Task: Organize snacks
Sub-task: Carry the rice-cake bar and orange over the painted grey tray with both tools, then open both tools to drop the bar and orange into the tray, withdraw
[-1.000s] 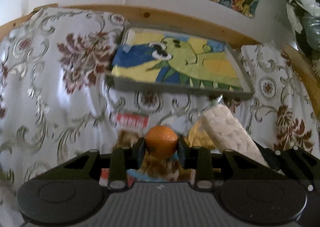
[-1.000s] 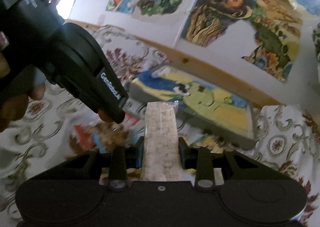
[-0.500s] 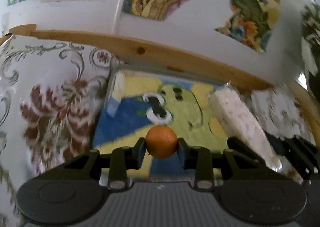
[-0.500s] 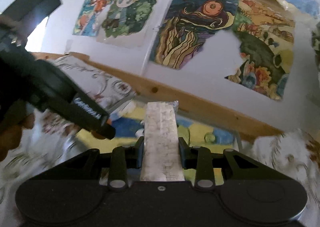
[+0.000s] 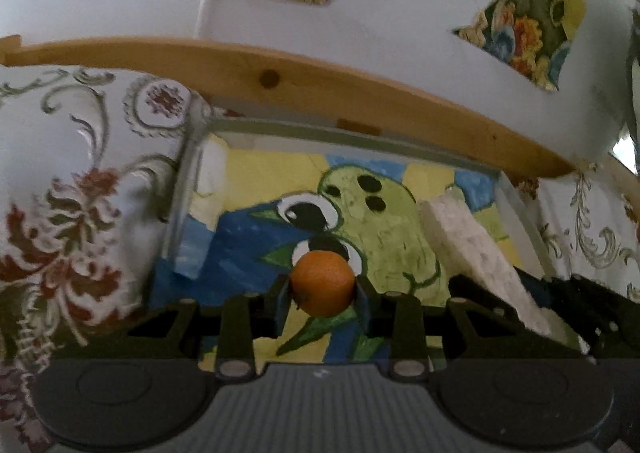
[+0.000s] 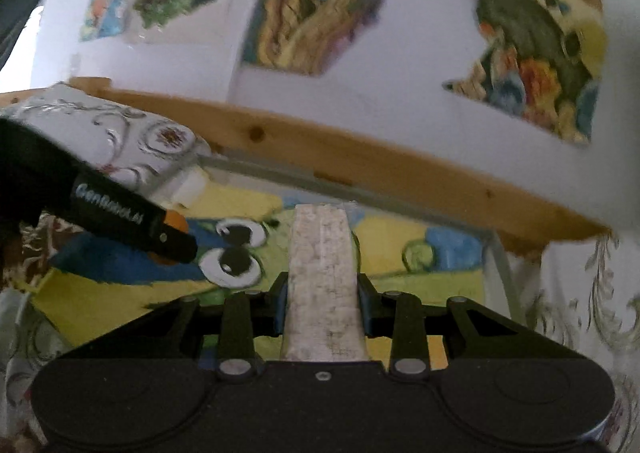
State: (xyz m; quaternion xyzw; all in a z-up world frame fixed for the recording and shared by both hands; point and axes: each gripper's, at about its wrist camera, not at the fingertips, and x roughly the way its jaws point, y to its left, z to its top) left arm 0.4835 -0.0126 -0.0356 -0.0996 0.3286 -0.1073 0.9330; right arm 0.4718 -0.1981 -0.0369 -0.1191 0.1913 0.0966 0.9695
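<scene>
Orange [image 5: 322, 283]: round, no long axis to report; pinched between the two fingertips of left gripper [image 5: 322, 289], one pad on each side, most of the fruit standing above and ahead of the pads. Held over the painted tray [image 5: 280, 173], above the blue and green area beside the cartoon eyes. Not resting on the tray floor as far as visible.

Rice-cake packet [image 6: 322, 277]: long, pale, in clear wrap. Long axis straight ahead along the fingers in the right wrist view, far end up and forward toward the tray's back rim. Clamped by right gripper [image 6: 322, 303] across its width, near the lower half; near end hidden behind the gripper body. In left wrist view same packet [image 5: 476, 253] seen slanting up and left, over the tray's right part.

Both grippers over the tray, side by side, angled forward and slightly down. Left gripper [image 6: 152, 229] visible in right view as a black arm reaching in from the left, orange [image 6: 176, 223] at its tip.

Tray on floral tablecloth [image 5: 72, 213], close to the wooden rail [image 5: 320, 89] below the wall with paintings [image 6: 340, 5].
</scene>
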